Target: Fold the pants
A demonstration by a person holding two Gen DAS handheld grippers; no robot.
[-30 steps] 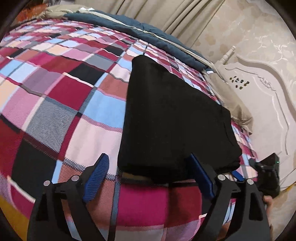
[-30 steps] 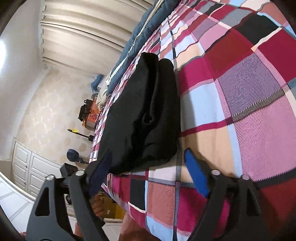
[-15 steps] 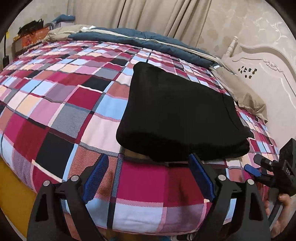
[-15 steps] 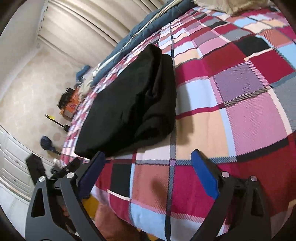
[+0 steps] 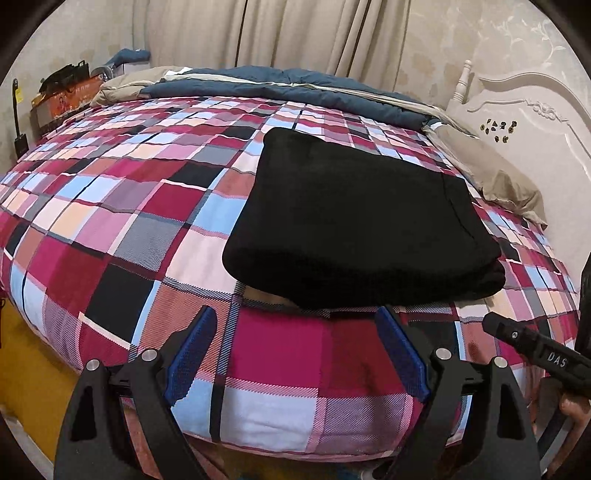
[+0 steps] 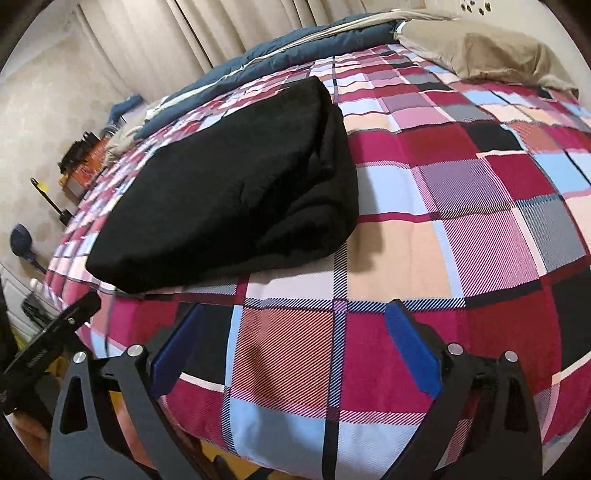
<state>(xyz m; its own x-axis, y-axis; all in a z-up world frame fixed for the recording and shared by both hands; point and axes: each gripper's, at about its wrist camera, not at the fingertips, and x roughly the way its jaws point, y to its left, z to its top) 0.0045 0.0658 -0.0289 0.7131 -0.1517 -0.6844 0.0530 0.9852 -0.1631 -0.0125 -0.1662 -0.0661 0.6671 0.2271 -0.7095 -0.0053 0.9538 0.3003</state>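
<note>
Between the blue pads of the left gripper (image 5: 297, 350) there is only plaid bedspread (image 5: 110, 206); its fingers stand spread wide and hold nothing. The right gripper (image 6: 295, 350) is the same, fingers apart and empty over the near edge of the bed. Just beyond the left fingertips, and beyond and to the left of the right ones, lie the black pants (image 5: 354, 221), gathered into a thick, roughly rectangular bundle on the bedspread, touching neither gripper. The task looks essentially done, with both tools clear of the cloth.

The bundle's right-hand end, seen from the right wrist view, shows several soft layers stacked and bulging rather than lying flat. That is the likely trouble: thick fabric may spring or slump open by itself, and any brush from a fingertip along the near edge could drag the top layer askew. The pile also sits close to the mattress edge, so a nudge toward the fingers might tip it off.

Farther past the pants lie a beige pillow (image 5: 491, 177) and a rolled blue quilt (image 5: 288, 85), then curtains (image 5: 277, 33)
</note>
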